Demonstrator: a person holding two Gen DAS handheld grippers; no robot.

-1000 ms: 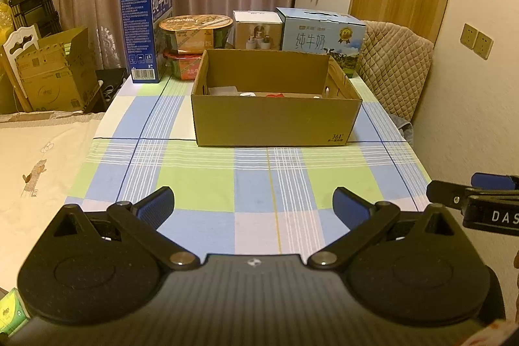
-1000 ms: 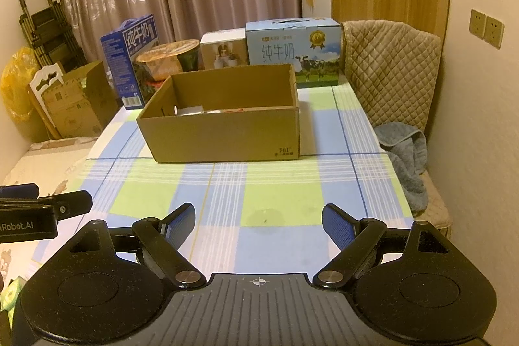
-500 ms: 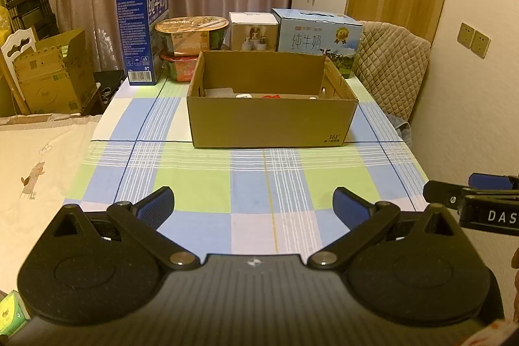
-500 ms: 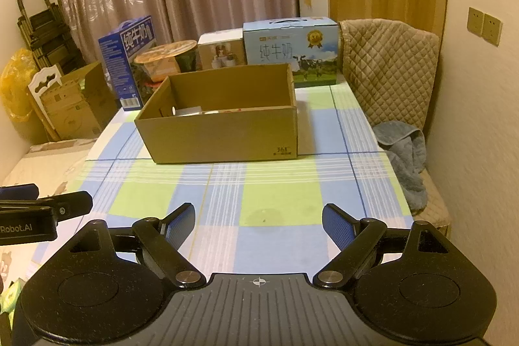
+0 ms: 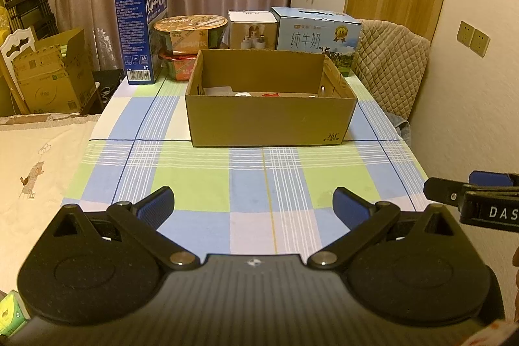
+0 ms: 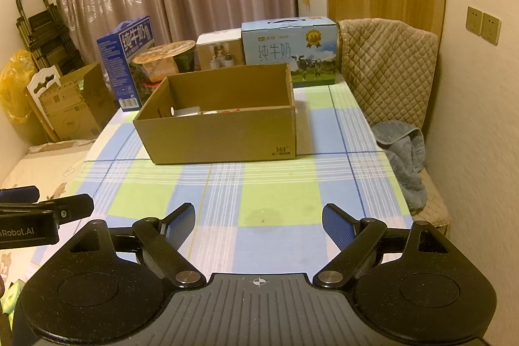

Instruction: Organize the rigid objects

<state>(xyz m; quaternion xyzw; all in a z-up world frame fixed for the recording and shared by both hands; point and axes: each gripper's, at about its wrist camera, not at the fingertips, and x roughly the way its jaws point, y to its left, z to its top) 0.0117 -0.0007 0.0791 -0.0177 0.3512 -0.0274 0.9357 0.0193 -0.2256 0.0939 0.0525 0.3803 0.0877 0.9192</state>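
Both grippers hover over the near end of the checked bench (image 5: 194,171), fingers spread wide, nothing held: left gripper (image 5: 253,203), right gripper (image 6: 259,224). Cardboard box (image 5: 271,115) sits mid-bench, well apart from both. Left view looks over its near wall: white items plus something red (image 5: 271,94) at the bottom, too cut off to identify. Only the right view shows the grey towel (image 6: 404,158) on the quilted seat. Milk cartons (image 6: 288,49) stand behind the box.
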